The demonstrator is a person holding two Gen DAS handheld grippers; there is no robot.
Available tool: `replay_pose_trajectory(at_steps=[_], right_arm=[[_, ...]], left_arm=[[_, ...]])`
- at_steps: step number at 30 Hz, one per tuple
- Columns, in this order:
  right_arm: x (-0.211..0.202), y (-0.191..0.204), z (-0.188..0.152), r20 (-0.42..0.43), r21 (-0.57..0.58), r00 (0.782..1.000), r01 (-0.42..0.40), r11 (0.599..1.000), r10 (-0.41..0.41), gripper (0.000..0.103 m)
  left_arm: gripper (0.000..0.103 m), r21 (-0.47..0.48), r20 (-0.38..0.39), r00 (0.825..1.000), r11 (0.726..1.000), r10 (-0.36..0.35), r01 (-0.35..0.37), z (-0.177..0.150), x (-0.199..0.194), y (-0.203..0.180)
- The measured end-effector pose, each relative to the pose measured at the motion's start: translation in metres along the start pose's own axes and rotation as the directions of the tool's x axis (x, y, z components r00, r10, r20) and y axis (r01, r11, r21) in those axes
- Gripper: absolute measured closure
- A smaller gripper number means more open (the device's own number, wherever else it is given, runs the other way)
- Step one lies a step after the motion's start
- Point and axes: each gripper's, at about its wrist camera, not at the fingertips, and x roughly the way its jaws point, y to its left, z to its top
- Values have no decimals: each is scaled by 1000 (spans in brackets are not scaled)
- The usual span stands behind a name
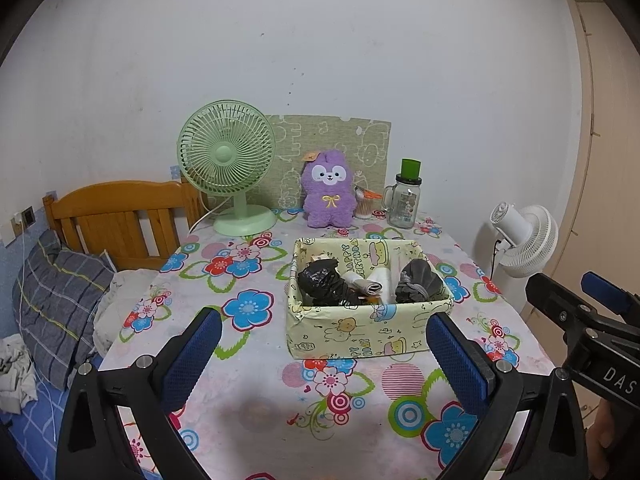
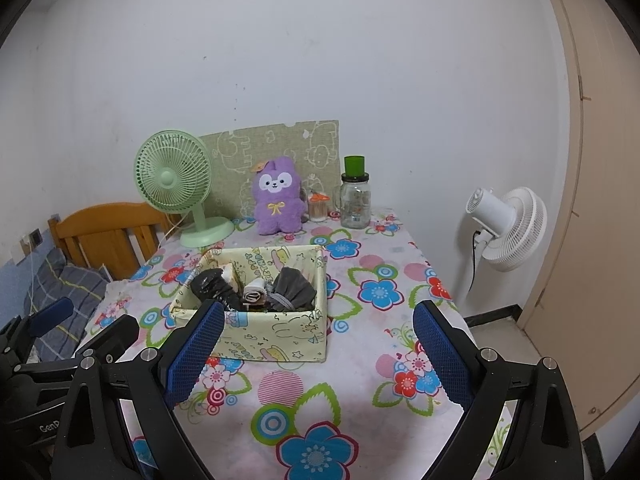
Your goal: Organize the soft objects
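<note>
A pale yellow patterned box (image 1: 352, 332) (image 2: 276, 336) stands mid-table. In it lie a black crumpled bundle (image 1: 324, 282) (image 2: 212, 286), a white rolled cloth (image 1: 372, 284) (image 2: 254, 292) and a grey drawstring pouch (image 1: 418, 280) (image 2: 294, 290). A purple plush toy (image 1: 329, 194) (image 2: 278, 200) stands upright at the back. My left gripper (image 1: 322, 356) is open and empty, in front of the box. My right gripper (image 2: 316, 348) is open and empty, its left pad overlapping the box's near corner in view. Each gripper shows at the other view's edge.
A green desk fan (image 1: 228, 160) (image 2: 176, 184), a glass jar with a green lid (image 1: 406, 200) (image 2: 355, 196) and a small cotton-swab holder (image 1: 364, 204) (image 2: 318, 206) line the back of the flowered table (image 1: 280, 400). A white fan (image 2: 508, 228) stands right; a bed (image 1: 60, 292) lies left.
</note>
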Motion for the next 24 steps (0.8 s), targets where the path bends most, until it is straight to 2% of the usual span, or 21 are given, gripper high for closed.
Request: replay_pose_trajectory(at_steps=[24], right_arm=[[-1, 0, 1, 0, 7, 1000, 1, 1000, -1, 6]], left_arm=[[0, 9, 6, 1000, 1000, 1, -1, 0, -1, -1]])
